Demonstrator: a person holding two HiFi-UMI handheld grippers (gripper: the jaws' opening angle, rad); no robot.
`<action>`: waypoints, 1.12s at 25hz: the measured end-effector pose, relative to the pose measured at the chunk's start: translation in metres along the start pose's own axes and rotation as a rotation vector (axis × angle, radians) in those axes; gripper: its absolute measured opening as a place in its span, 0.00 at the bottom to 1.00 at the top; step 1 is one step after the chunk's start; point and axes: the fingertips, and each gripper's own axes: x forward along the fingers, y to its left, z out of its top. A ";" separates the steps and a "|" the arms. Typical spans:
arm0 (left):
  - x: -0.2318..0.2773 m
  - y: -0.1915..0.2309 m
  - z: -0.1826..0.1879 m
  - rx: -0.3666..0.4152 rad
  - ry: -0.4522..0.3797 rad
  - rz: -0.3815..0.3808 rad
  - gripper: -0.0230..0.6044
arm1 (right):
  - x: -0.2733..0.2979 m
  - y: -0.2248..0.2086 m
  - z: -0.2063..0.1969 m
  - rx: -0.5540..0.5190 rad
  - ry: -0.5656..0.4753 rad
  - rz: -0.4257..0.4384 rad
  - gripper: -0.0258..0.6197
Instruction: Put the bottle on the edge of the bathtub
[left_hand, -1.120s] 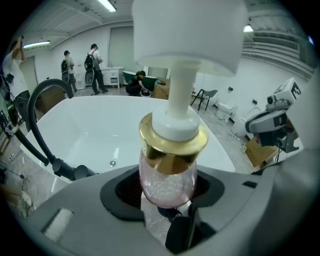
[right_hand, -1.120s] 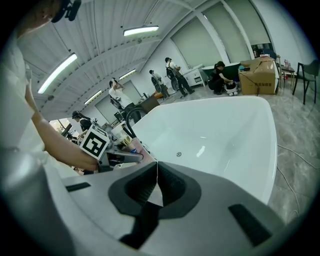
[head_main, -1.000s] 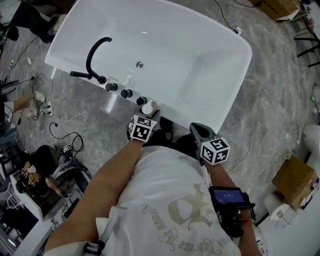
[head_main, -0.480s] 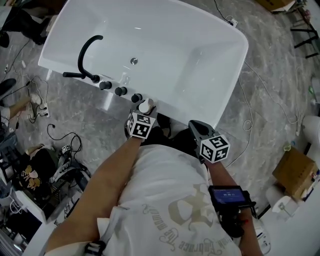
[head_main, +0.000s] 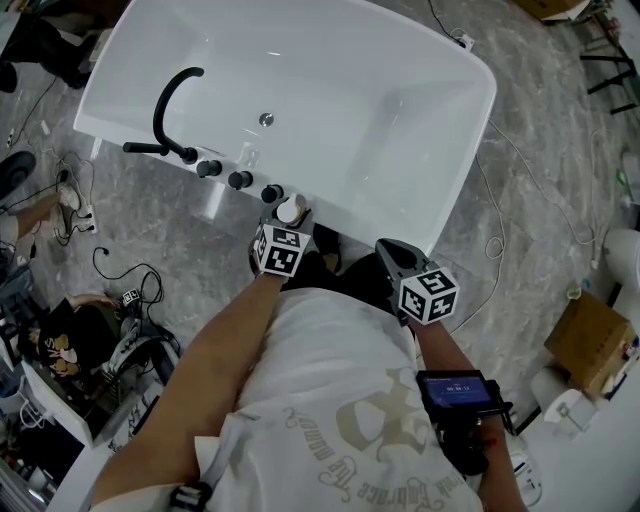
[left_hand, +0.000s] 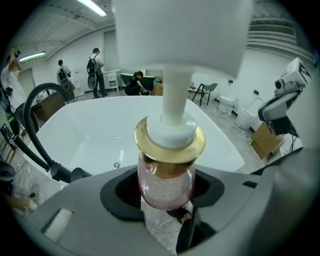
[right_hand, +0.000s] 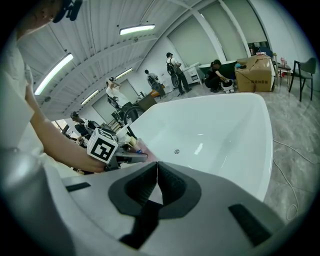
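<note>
A pink pump bottle (left_hand: 166, 180) with a gold collar and a white pump head (head_main: 290, 211) stands upright between the jaws of my left gripper (head_main: 291, 224), which is shut on its round body. It hangs at the near rim of the white bathtub (head_main: 400, 215), just right of the black tap knobs (head_main: 240, 180). Whether its base touches the rim I cannot tell. My right gripper (right_hand: 154, 186) is shut with nothing in it, held a little to the right, over the floor short of the tub's near rim; its cube (head_main: 429, 297) shows in the head view.
A black curved spout (head_main: 170, 100) and a hand shower stand on the tub's left end. The drain (head_main: 265, 120) lies in the basin. Cables and gear (head_main: 90, 340) crowd the floor at the left; a cardboard box (head_main: 590, 350) sits at the right. People stand far behind the tub.
Between a second ago and half a second ago the head view shifted, moving the tub up and left in frame. My left gripper stays at the rim with the bottle. The right gripper holds still.
</note>
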 end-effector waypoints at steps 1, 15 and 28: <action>0.000 0.000 0.001 0.001 -0.002 0.001 0.39 | 0.000 0.000 0.000 0.000 0.001 0.000 0.05; 0.000 -0.010 -0.004 0.023 -0.005 -0.026 0.40 | 0.003 0.005 -0.003 -0.003 0.023 0.016 0.05; 0.003 -0.007 -0.006 -0.020 -0.025 -0.018 0.44 | 0.004 0.007 -0.008 -0.026 0.049 0.021 0.05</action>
